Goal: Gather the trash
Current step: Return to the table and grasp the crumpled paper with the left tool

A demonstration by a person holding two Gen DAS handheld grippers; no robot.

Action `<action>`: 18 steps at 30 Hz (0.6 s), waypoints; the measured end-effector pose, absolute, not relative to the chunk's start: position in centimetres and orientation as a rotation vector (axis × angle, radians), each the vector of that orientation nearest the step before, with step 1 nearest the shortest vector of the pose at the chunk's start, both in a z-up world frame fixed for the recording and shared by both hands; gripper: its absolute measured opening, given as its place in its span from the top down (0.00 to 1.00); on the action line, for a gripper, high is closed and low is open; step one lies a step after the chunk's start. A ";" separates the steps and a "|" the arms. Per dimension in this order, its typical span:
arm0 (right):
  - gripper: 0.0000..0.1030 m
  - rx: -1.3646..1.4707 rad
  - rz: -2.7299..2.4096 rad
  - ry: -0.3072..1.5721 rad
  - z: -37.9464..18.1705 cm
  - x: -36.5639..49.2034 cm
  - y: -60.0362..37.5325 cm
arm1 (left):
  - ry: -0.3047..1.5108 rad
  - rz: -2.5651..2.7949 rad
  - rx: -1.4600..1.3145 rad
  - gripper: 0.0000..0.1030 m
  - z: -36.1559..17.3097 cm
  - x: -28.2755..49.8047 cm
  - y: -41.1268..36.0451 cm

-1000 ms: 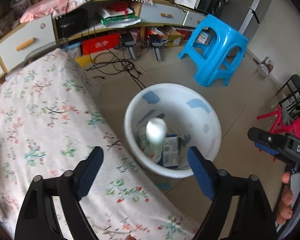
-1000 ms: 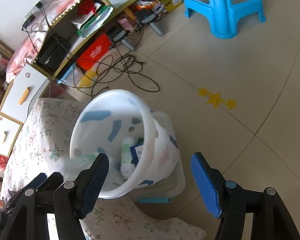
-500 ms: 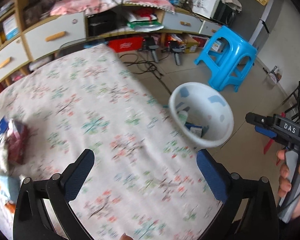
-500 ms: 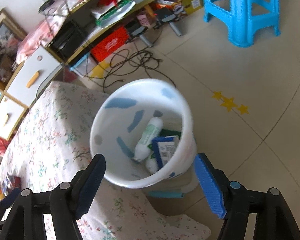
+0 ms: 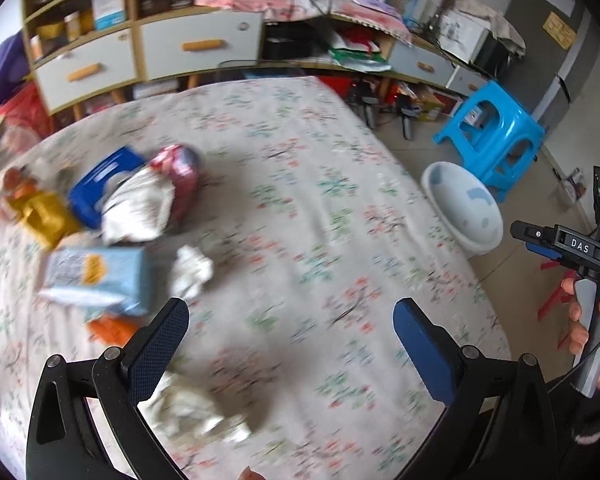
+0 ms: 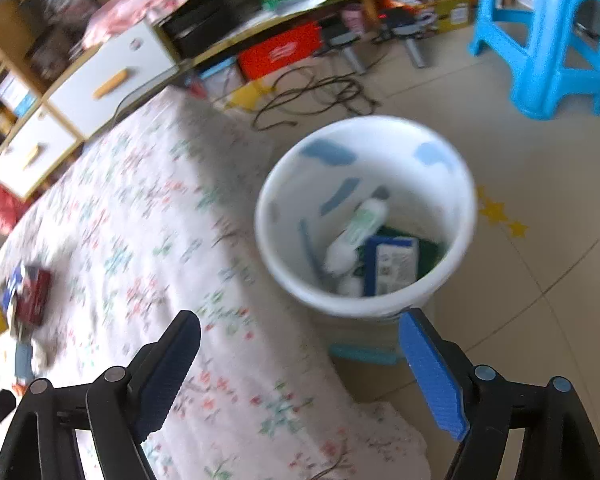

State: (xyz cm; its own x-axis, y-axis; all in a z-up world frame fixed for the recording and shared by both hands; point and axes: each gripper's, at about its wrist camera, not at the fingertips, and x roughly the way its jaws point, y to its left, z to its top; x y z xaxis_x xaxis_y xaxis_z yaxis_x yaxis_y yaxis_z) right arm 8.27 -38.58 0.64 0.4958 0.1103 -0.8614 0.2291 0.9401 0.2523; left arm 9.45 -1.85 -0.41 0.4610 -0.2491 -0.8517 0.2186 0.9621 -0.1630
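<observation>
Trash (image 5: 140,208) on floral tablecloth (image 5: 320,240), white bin (image 6: 364,216) beside, both grippers' jaws apart, right's widening

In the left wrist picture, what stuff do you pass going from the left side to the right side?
Yellow packet → light blue packet → crumpled white tissue → bare flowery tablecloth → white bin → blue stool → the right tool in a hand.

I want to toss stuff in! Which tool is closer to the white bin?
Right. The right tool hangs just beside the bin; the left tool is over the table, farther away.
</observation>
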 end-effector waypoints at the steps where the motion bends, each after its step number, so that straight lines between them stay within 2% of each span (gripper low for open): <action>1: 0.16 0.341 -0.056 1.064 0.5 8.2 -37.7 | 1.054 -0.283 -0.043 0.00 -0.6 9.1 -1.0; 9: 0.16 0.254 0.015 1.117 -0.5 7.7 -33.0 | 1.083 -0.248 -0.049 0.00 -2.0 6.7 3.7; 18: 0.16 0.174 0.040 1.154 -1.6 7.2 -29.7 | 1.171 -0.274 0.010 0.00 -4.6 4.3 4.3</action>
State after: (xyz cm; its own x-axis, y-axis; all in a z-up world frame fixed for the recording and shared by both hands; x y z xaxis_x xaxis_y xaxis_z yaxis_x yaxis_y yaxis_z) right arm 7.16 -29.70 -1.56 0.4058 0.1213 -0.9059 0.0579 0.9858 0.1579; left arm 4.31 4.35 -4.63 0.3602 -0.2075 -0.9095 0.2175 0.9668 -0.1345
